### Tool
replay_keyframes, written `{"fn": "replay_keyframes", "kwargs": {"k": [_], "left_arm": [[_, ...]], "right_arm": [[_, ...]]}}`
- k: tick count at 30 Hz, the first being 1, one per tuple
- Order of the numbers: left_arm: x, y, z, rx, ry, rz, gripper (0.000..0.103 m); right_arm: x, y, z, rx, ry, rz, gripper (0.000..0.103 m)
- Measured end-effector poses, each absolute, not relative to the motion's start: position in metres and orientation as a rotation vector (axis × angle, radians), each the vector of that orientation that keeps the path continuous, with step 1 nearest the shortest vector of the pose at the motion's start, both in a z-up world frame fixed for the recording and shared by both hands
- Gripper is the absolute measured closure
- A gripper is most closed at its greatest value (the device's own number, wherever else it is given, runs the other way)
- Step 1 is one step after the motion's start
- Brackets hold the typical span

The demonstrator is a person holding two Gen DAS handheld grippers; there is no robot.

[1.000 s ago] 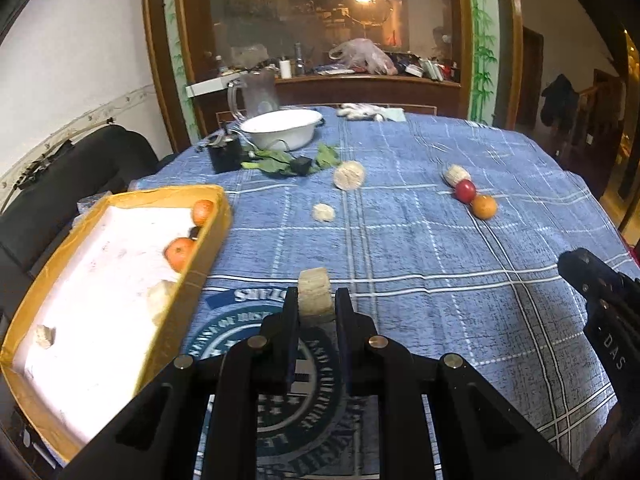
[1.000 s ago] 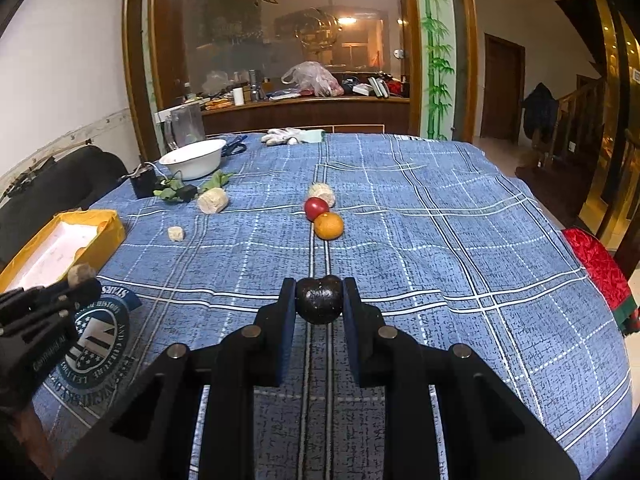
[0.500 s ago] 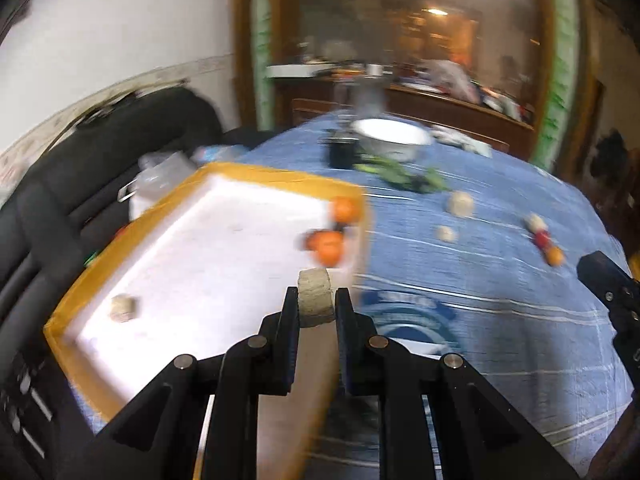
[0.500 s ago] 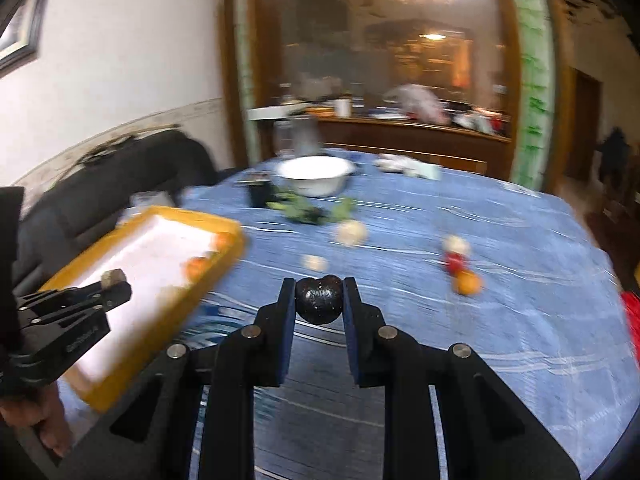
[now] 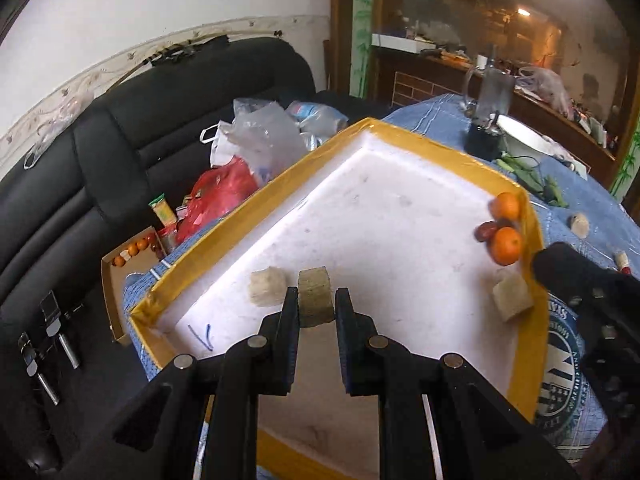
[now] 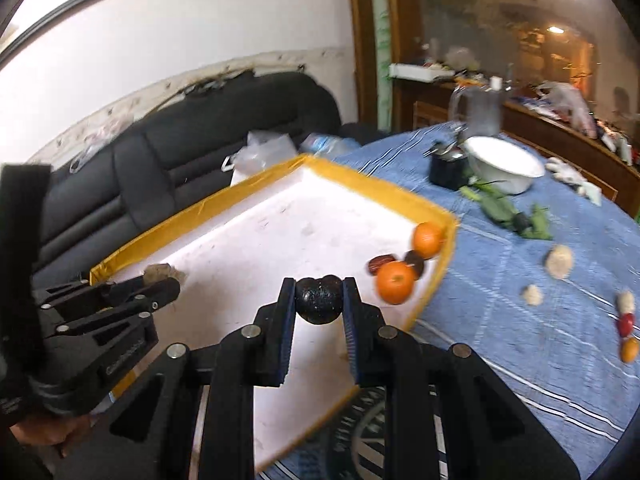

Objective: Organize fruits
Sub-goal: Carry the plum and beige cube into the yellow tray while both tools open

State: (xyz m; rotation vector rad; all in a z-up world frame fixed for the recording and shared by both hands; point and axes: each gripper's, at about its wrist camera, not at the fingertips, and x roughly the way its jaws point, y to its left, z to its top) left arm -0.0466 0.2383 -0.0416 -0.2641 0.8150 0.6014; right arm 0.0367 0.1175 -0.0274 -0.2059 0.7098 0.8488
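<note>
The left tongs (image 5: 317, 307) clamp a pale cut chunk (image 5: 315, 300) above the yellow-rimmed tray (image 5: 256, 206), just beside another chunk (image 5: 268, 289). The right tongs (image 6: 319, 300) pinch a dark round fruit (image 6: 319, 299) over the tray's near side. Released from height, the round fruit could roll into the tangerines (image 6: 394, 282) or bounce out over the low rim.

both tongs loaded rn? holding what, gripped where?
Yes. Left tongs pinch a tan chunk by its two flat sides. Right tongs clamp a dark fruit across its middle. Both are over the tray.
</note>
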Motion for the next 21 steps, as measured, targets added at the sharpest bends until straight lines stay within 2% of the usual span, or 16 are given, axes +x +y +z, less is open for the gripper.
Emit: {"fn": "replay_keyframes", "kwargs": {"k": [3,5,6,7,8,9,11,13,16,21], "left_arm": [[-0.050,0.244,-0.043,-0.275,0.822,0.618,0.087],[-0.051,0.247,-0.043,-0.292,0.836,0.630,0.075],[-0.052,0.248,-0.043,-0.301,0.835,0.633,0.055],[-0.054,0.248,-0.041,-0.306,0.824,0.640,0.037],[-0.057,0.249,-0.038,-0.308,0.809,0.650,0.033],[-0.060,0.248,-0.035,-0.313,0.792,0.660,0.032],[-0.063,0.247,-0.029,-0.341,0.773,0.661,0.026],[-0.064,0.244,-0.023,-0.368,0.741,0.648,0.024],[-0.058,0.229,-0.012,-0.377,0.703,0.604,0.022],[-0.028,0.175,0.000,-0.286,0.688,0.445,0.021]], "right_arm": [[0.040,0.130,-0.038,-0.231,0.738,0.850,0.077],[0.041,0.134,-0.041,-0.245,0.744,0.832,0.067],[0.041,0.134,-0.041,-0.247,0.746,0.834,0.055],[0.040,0.131,-0.039,-0.243,0.739,0.843,0.051],[0.039,0.126,-0.035,-0.238,0.727,0.844,0.050],[0.037,0.117,-0.029,-0.229,0.709,0.836,0.049],[0.036,0.090,-0.015,-0.184,0.676,0.799,0.040],[0.039,0.057,-0.006,-0.137,0.658,0.737,0.025],[0.047,-0.002,-0.004,-0.099,0.641,0.607,0.012],[0.085,-0.120,-0.028,-0.010,0.731,0.308,0.012]]}}
